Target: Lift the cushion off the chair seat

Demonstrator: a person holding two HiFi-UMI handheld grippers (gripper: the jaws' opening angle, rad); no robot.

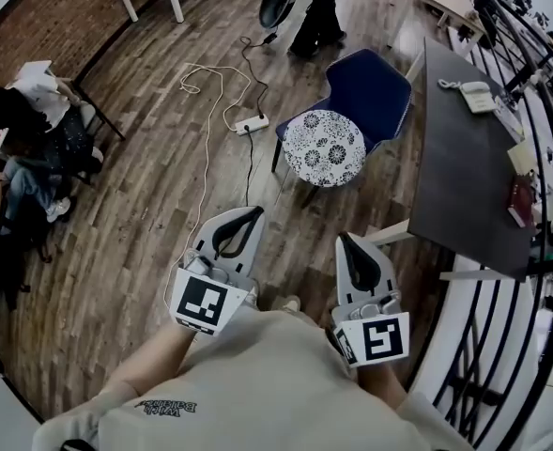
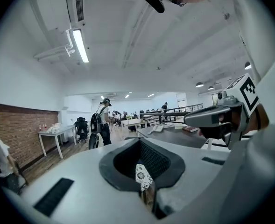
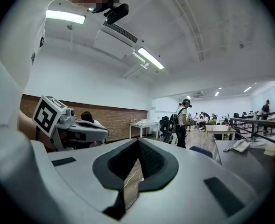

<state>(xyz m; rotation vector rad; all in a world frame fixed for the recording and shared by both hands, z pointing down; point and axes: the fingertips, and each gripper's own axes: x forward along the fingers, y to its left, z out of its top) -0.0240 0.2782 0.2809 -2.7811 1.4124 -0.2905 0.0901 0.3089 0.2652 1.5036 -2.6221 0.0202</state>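
Note:
The round white cushion (image 1: 324, 147) with a black flower pattern lies on the seat of a blue chair (image 1: 375, 85), ahead of me on the wood floor. Both grippers are held low near my body, well short of the chair. My left gripper (image 1: 253, 211) is shut with nothing in it and points toward the chair's left side. My right gripper (image 1: 344, 239) is also shut and empty, just right of the left one. In the left gripper view a strip of the cushion (image 2: 142, 175) shows through the slit between the jaws. The right gripper view shows the chair's (image 3: 200, 150) blue edge.
A dark table (image 1: 462, 172) with a white phone (image 1: 477, 96) stands right of the chair, and a black railing (image 1: 501, 346) runs beyond it. A power strip (image 1: 252, 122) and a white cable (image 1: 204, 111) lie on the floor. One person stands (image 1: 319, 7) behind the chair; others sit (image 1: 27, 148) at left.

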